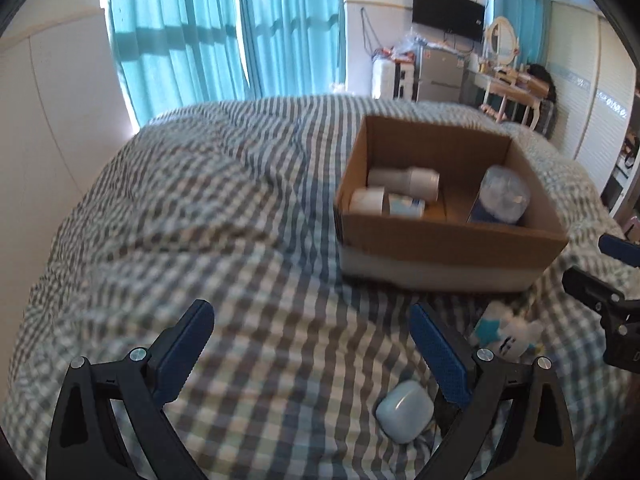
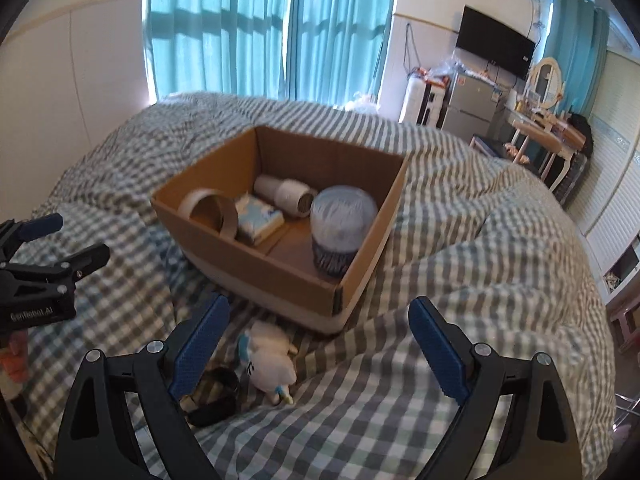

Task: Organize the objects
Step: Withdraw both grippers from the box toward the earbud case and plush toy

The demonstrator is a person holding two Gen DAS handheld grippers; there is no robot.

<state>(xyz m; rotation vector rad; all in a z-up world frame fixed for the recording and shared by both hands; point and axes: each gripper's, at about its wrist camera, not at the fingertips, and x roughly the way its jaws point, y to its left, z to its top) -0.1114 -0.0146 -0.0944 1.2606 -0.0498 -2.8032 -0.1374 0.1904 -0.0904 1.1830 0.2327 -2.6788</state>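
Left gripper (image 1: 312, 344) is hovering with blue-padded jaws spread wide, gripping nothing. Right gripper (image 2: 318, 344) is hovering likewise, jaws wide apart and unloaded. Both are pointing forward, side by side, slightly downward.

Teal curtains (image 2: 272, 28) hang behind the gingham-covered bed (image 1: 240, 208); a wall television (image 2: 496, 50) hangs above a fridge (image 2: 472, 104).

Sunlit teal curtains (image 2: 272, 28), perhaps a fridge (image 2: 470, 104)
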